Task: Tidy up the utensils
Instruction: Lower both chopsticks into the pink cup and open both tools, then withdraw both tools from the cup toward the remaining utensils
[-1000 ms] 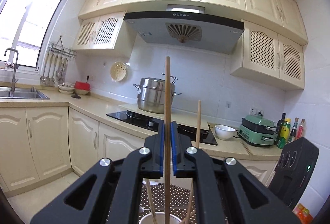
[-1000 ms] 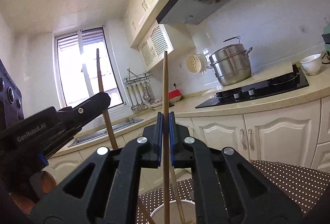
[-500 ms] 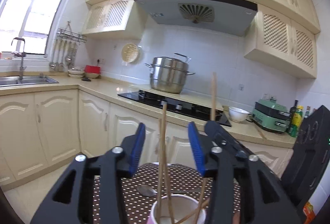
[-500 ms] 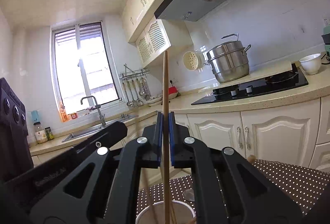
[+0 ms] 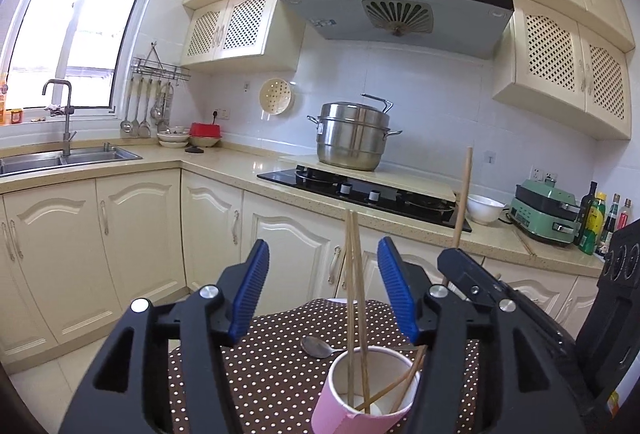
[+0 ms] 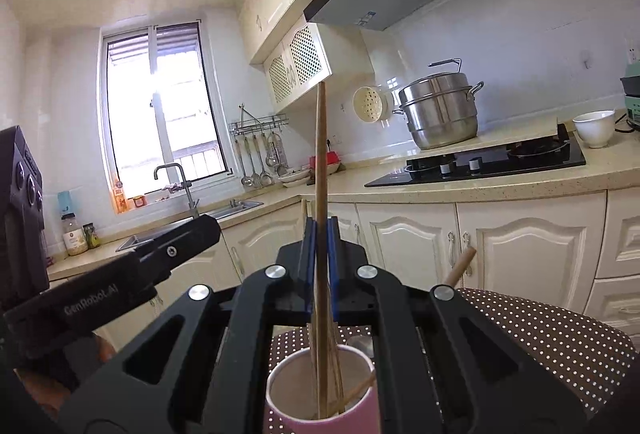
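Step in hand, as I judge it: loading chopsticks into the cup. All places below are given relative to the cup, which stands on the dotted cloth.

Left gripper: jaws opening, blue pads spread wide. Two chopsticks stand in the gap between the pads but touch neither. Their lower ends are inside the cup, their tops rise well above its rim. Long axis near vertical, leaning slightly apart at the top. More sticks lie slanted inside the cup against its right wall.

Right gripper: jaws pressed together, pinching one chopstick. Long axis upright, upper end pointing at the ceiling. Lower end passes down between the jaws and dips below the cup's rim. Whether it touches the cup's bottom cannot be told.

A spoon lies on the cloth just behind the cup, bowl to the left, handle running right. It is not yet in the cup.

Next move, a judgement: the right jaws need to part so the pinched stick drops the rest of the way. Keep the stick upright over the cup's mouth during release. The left gripper needs to back away from the cup without brushing the two standing sticks. Risk: the paper cup looks light and could tip.
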A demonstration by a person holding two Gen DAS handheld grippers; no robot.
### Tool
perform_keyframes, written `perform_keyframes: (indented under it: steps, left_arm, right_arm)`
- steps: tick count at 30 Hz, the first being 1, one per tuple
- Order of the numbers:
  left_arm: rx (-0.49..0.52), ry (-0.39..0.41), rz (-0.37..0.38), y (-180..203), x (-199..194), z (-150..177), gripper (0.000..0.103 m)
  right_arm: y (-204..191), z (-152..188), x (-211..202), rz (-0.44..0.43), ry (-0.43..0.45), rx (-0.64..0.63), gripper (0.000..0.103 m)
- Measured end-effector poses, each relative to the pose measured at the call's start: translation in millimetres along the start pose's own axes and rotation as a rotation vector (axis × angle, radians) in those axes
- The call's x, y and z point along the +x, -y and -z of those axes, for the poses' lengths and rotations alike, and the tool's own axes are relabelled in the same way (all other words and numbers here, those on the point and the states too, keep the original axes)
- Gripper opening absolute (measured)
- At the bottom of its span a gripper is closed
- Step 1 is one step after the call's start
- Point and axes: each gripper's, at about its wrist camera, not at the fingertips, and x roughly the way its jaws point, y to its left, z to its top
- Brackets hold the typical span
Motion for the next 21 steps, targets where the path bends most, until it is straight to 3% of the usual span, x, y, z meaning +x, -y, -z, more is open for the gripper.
perform_keyframes:
  steps: [15,18,20,21]
  left_arm:
    - [0.049,-0.05,-0.068,1,-33,8,0.072]
    - [0.053,-0.061,-0.071,1,-42,13,0.074]
    - [0.053,-0.069,-0.072,2,-47,15,0.074]
    - [0.053,-0.072,-0.071,1,-50,16,0.075]
  right_arm:
    - [-9,16,-27,0.044,-0.072,-0.029,0.008]
    - [-10,17,-35,0.063,-0.067,-0.029,0.026]
    - [-9,16,-44,0.07,-0.053,-0.017,0.051]
    - [-10,16,-47,0.072,-0.05,-0.015,0.052]
